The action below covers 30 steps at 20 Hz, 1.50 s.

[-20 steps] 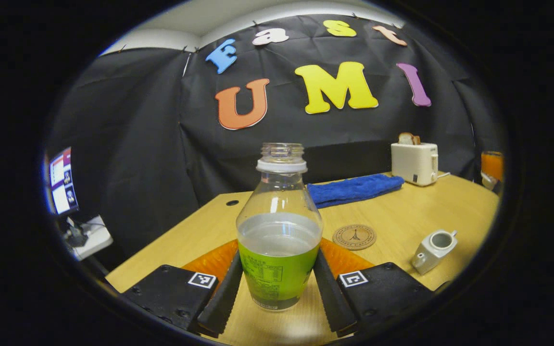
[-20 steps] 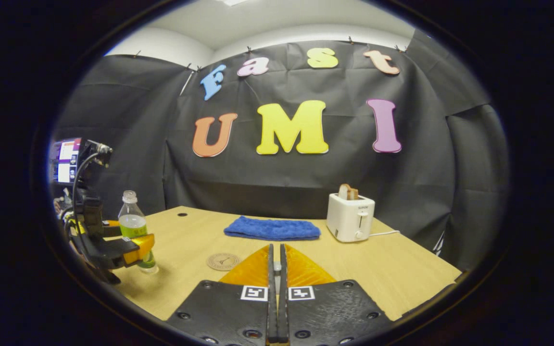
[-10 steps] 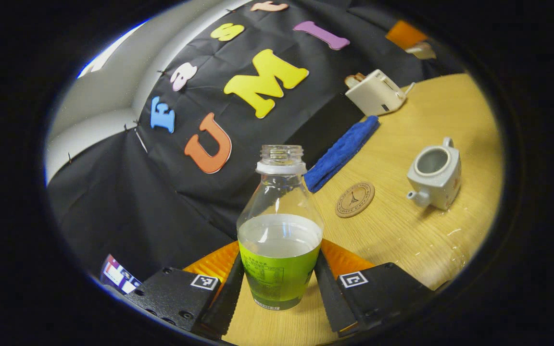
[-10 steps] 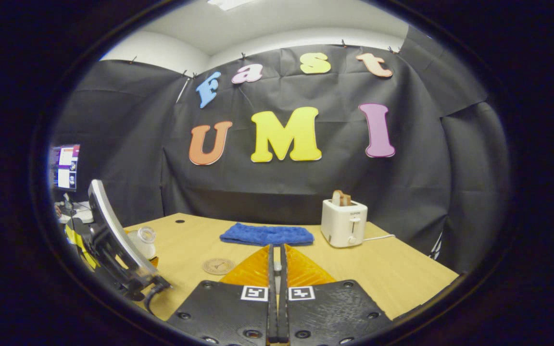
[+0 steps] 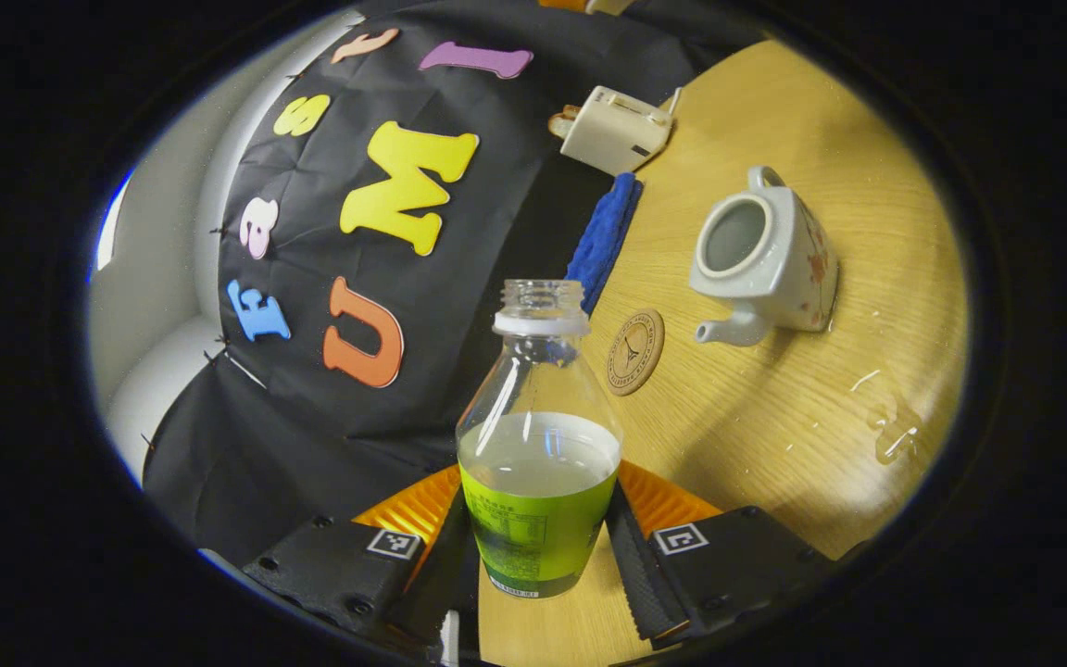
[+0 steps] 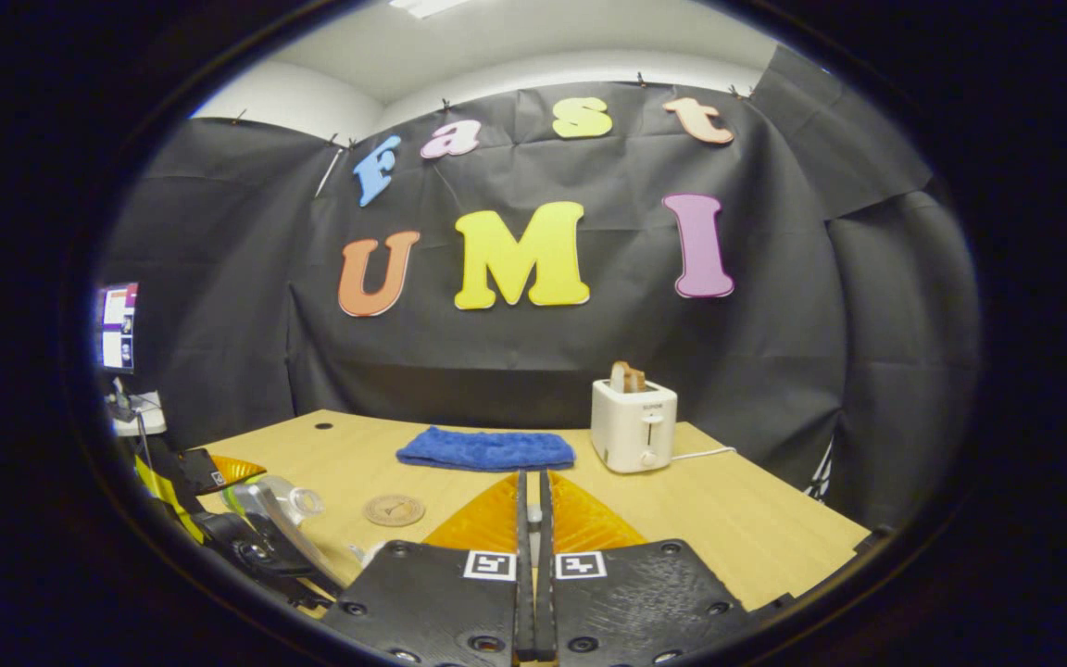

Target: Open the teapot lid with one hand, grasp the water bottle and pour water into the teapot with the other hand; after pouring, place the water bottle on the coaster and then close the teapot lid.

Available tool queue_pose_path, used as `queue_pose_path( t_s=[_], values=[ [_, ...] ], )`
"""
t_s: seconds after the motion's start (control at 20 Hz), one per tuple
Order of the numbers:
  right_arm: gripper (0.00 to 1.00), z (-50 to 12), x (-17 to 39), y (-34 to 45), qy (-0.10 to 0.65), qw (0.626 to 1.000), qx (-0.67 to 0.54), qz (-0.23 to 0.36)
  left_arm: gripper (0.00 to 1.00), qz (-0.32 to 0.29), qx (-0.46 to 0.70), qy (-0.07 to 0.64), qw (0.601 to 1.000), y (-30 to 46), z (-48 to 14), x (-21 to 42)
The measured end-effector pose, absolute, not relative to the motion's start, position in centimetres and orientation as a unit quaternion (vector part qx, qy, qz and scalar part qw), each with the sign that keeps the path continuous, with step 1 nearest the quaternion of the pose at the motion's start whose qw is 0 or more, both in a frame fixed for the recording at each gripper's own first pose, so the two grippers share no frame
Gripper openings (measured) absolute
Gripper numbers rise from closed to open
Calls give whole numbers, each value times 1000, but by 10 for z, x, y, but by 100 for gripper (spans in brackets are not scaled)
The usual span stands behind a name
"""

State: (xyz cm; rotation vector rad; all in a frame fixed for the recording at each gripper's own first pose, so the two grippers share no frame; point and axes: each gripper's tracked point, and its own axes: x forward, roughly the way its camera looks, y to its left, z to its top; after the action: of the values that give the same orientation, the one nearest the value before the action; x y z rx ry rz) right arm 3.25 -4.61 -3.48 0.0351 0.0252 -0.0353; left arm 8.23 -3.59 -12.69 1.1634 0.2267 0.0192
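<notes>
With the white ceramic teapot (image 5: 763, 255) lidless, the left gripper (image 5: 538, 547) clamps the tilted clear green-labelled water bottle (image 5: 538, 445), pouring unstarted; the right gripper (image 6: 533, 574) is pinched shut, its contents indiscernible; coaster placement and lid closing remain.

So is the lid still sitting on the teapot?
No: in the left gripper view the teapot has its round mouth open and empty, with no lid on it.

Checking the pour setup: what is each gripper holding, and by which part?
Left gripper: water bottle, fingers on its labelled lower body. Right gripper: shut; any hold cannot be told.
</notes>
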Motion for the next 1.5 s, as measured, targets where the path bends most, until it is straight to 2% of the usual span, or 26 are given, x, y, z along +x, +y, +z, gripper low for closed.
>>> queue_pose_path(
  t_s=[0.05, 0.35, 0.6, 0.65, 0.7, 1.15, 1.5],
  values=[
    [1, -34, 32, -49, 13, 1000, 19, -20, 76, 7, 568, 105, 816, -38, -125, 83],
    [1, -33, 30, -65, 14, 999, 36, -29, 76, -5, 673, 108, 732, -47, -119, 86],
    [1, -29, 27, -65, 13, 999, 41, -22, 76, -10, 713, 95, 695, -66, -108, 86],
    [1, -28, 26, -65, 13, 999, 41, -22, 73, -10, 724, 91, 683, -69, -105, 86],
    [1, -27, 25, -67, 12, 999, 43, -23, 76, -9, 734, 92, 673, -70, -102, 87],
    [1, -30, 25, -71, 15, 999, 31, -31, 76, -15, 791, 87, 605, -81, -95, 92],
    [1, -28, 23, -66, 14, 999, 30, -22, 76, -17, 821, 85, 564, -84, -87, 96]
  ],
)
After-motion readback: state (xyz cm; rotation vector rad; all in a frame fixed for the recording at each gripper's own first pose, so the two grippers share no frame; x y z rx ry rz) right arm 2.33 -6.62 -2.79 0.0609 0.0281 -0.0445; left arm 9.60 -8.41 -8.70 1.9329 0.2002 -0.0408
